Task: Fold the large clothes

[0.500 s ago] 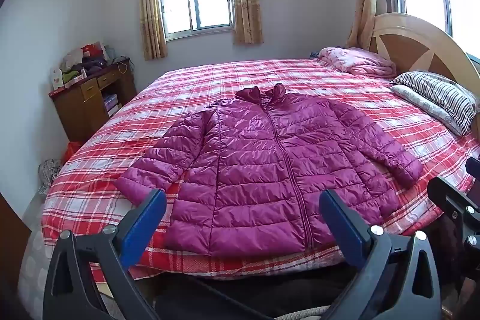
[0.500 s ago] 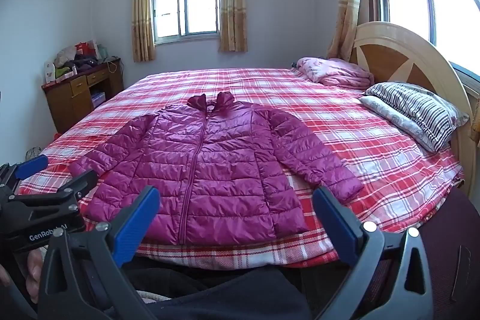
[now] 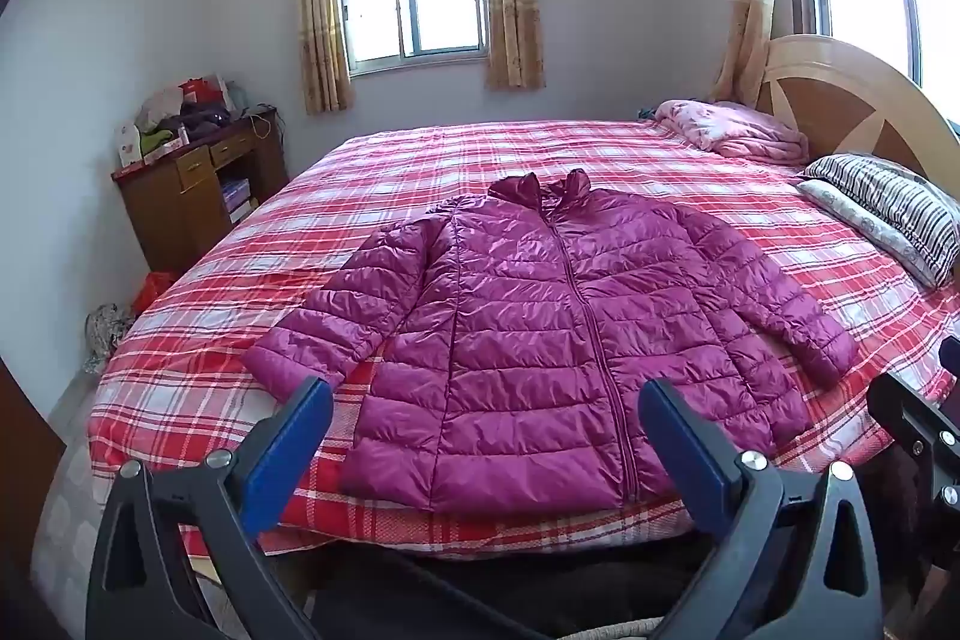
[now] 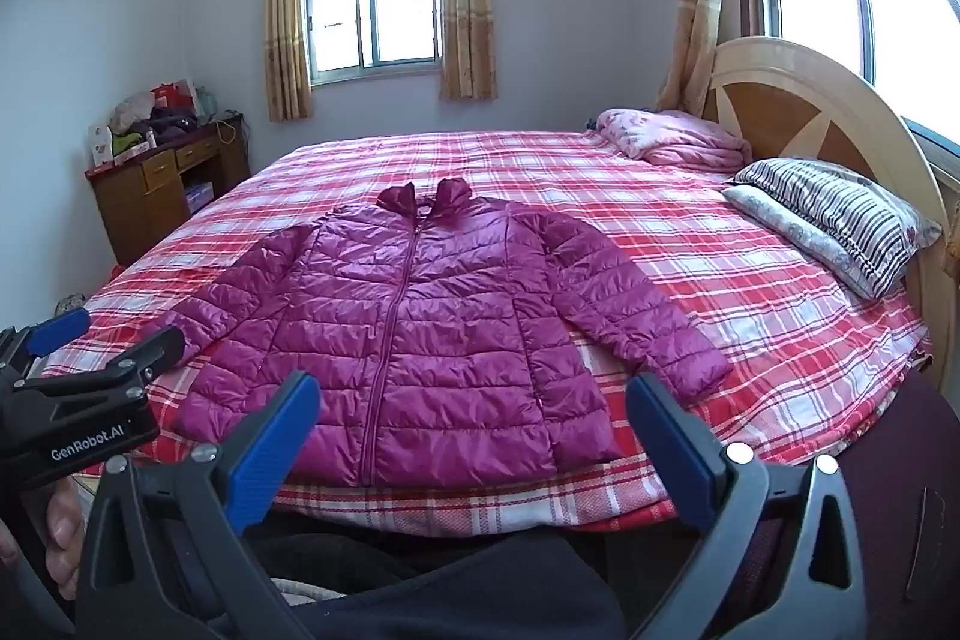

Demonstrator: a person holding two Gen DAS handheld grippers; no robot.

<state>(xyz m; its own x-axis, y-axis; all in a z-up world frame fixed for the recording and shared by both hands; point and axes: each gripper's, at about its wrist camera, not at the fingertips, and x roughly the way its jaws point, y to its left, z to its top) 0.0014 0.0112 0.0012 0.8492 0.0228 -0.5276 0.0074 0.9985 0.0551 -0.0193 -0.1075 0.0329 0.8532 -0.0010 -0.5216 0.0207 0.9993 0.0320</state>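
A magenta quilted puffer jacket (image 3: pixel 540 340) (image 4: pixel 414 334) lies flat and zipped on the red plaid bed (image 3: pixel 420 160) (image 4: pixel 780 316), collar toward the far side, both sleeves spread outward. My left gripper (image 3: pixel 486 400) is open, held in the air short of the jacket's hem at the near bed edge, with nothing between its blue pads. My right gripper (image 4: pixel 474 394) is open too, likewise hanging before the hem and empty. The left gripper's body and the hand holding it show at the left of the right wrist view.
A striped pillow (image 4: pixel 840 214) and a folded pink blanket (image 4: pixel 678 142) lie by the wooden headboard (image 4: pixel 810 112) on the right. A cluttered wooden desk (image 3: pixel 198 184) stands against the left wall. Two curtained windows are behind.
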